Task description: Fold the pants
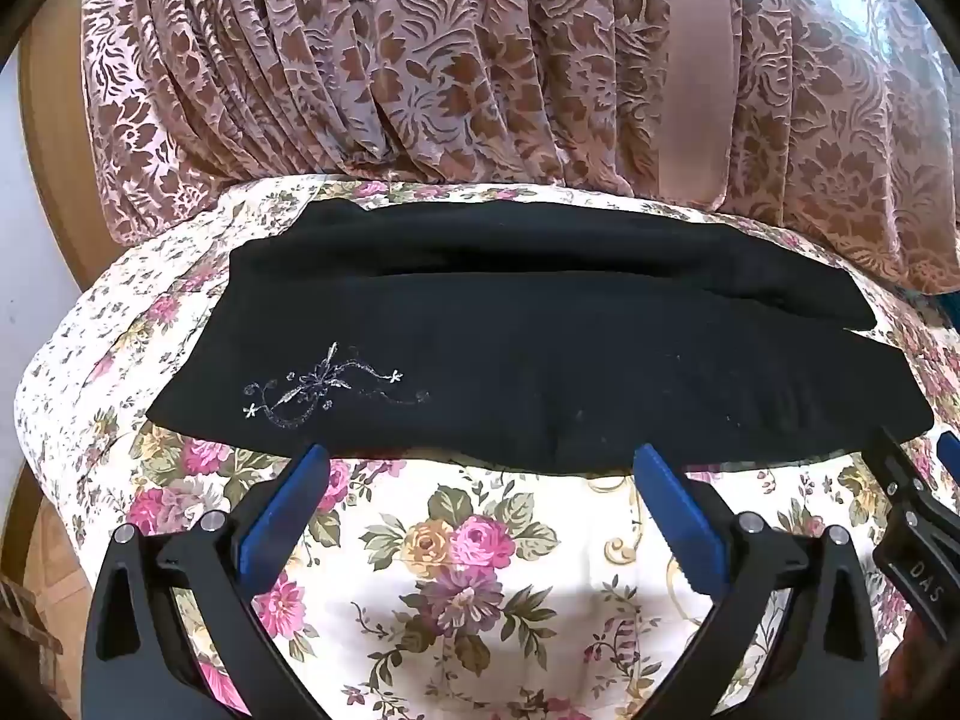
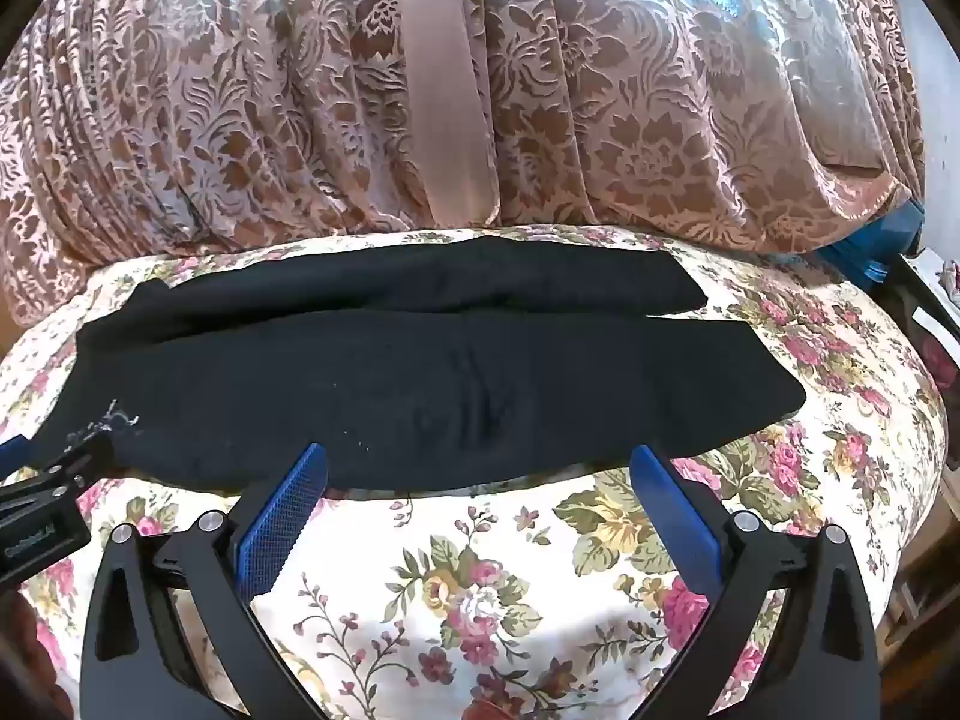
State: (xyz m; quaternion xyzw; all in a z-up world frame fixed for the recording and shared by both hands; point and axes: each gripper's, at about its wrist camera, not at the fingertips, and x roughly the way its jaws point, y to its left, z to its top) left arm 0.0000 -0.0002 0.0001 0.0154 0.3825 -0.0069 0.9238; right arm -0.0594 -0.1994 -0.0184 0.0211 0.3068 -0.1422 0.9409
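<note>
Black pants (image 1: pixel 510 354) lie flat across a floral bedsheet (image 1: pixel 468 546), legs side by side, with a small white embroidered flower (image 1: pixel 324 387) near the left end. They also show in the right wrist view (image 2: pixel 420 372). My left gripper (image 1: pixel 480 456) is open and empty, its blue fingertips just at the pants' near edge. My right gripper (image 2: pixel 480 456) is open and empty at the same near edge, further right. The right gripper shows at the left view's right edge (image 1: pixel 918 480); the left gripper shows at the right view's left edge (image 2: pixel 54 480).
A pink and brown patterned curtain (image 1: pixel 480 60) hangs just behind the pants. The floral bedsheet (image 2: pixel 540 570) spreads in front of and to the right of the pants. A wooden frame (image 1: pixel 42 138) stands at far left; a blue object (image 2: pixel 870 252) sits at far right.
</note>
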